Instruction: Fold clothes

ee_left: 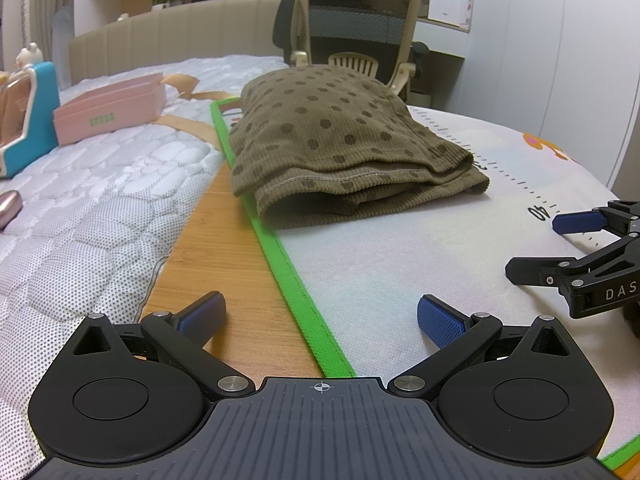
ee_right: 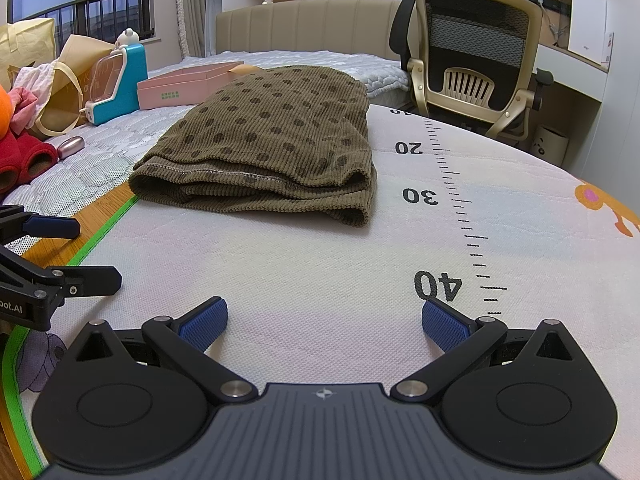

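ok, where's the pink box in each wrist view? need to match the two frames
Left wrist: pink box at left, upper-middle, on the quilted bed, left of the folded polka-dot garment.
Right wrist: pink box upper left of centre, behind the garment's far left edge, right of the blue toy.
Shared landmark: the office chair behind the mat, top right of centre in both.

The folded garment (ee_right: 272,136) is olive-brown ribbed cloth with darker brown dots, the mat (ee_right: 320,264) white with a bright green border and black ruler numbers, the fingers (ee_right: 204,326) blue-padded, and the box (ee_right: 180,90) pink.
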Tool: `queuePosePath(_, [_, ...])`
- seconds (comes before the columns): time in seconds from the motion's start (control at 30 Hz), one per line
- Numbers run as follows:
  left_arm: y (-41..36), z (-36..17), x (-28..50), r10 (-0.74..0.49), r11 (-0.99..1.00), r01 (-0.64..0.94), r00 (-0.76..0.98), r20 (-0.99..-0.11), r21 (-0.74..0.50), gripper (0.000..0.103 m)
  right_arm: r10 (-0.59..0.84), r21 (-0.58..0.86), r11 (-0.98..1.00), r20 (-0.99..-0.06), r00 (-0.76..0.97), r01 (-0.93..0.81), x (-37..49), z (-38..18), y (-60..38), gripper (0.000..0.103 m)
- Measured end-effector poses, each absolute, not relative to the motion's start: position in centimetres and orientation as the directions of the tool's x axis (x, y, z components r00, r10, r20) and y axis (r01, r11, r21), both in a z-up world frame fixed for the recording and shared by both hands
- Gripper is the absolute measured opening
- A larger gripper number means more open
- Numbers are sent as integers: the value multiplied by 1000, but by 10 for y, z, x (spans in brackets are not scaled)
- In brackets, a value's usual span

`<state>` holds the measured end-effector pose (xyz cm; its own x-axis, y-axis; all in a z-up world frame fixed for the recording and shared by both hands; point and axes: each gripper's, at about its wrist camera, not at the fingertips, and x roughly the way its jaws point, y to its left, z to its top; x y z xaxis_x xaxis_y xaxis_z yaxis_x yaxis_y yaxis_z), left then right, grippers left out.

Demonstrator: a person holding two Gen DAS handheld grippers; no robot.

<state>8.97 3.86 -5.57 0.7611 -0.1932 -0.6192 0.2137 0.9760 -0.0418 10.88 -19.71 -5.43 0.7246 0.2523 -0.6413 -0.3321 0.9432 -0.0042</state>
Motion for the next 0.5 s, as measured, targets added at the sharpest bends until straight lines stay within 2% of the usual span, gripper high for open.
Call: queuePosePath(0.5, [39, -55, 89, -192, 976, 213, 763, -618, -40, 103, 252, -5, 943, -642, 724, -332, 109, -55, -197, 103])
